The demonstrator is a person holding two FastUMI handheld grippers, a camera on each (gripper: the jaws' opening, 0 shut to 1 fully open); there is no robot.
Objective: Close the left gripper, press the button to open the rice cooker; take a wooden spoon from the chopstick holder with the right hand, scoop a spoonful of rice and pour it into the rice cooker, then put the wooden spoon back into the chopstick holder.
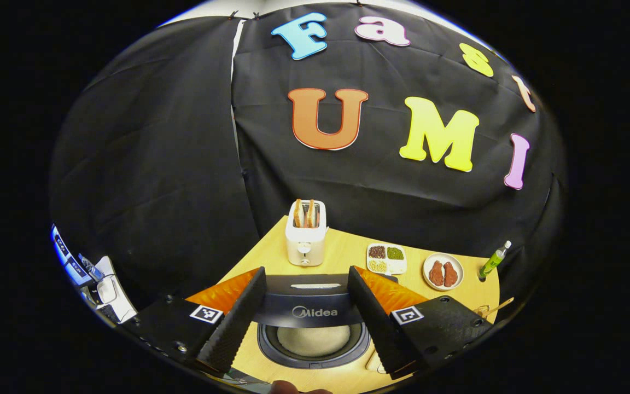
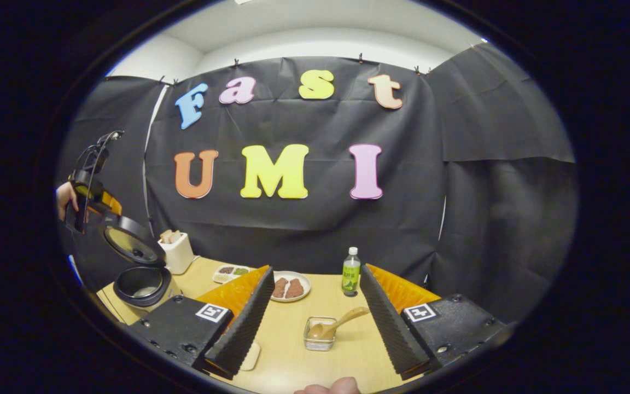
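Left gripper view looks down past my left gripper (image 1: 305, 317), whose 2 fingers stand wide apart with nothing between them. Below them sits the rice cooker (image 1: 313, 342), its lid (image 1: 308, 306) swung up and standing on edge, so the pale inner pot lies open to me. Behind it on the wooden table (image 1: 348, 249) stands a toaster (image 1: 306, 232) with 2 slices of toast in it. To the right of that are a white tray (image 1: 386, 258) with 3 compartments of food, a plate (image 1: 443, 271) with 2 reddish pieces, and a green bottle (image 1: 494, 259) near the table's edge.

In the right gripper view my right gripper (image 2: 315, 314) is also spread open and holds nothing. Between its fingers, on the table, sits the small clear chopstick holder (image 2: 319, 335) with the wooden spoon (image 2: 337, 325) resting in it, handle tilted up to the right. The cooker shows at far left there with its lid raised, and above it a hand (image 2: 65, 197) holds my other gripper. A fingertip (image 2: 330, 387) shows at the bottom edge.
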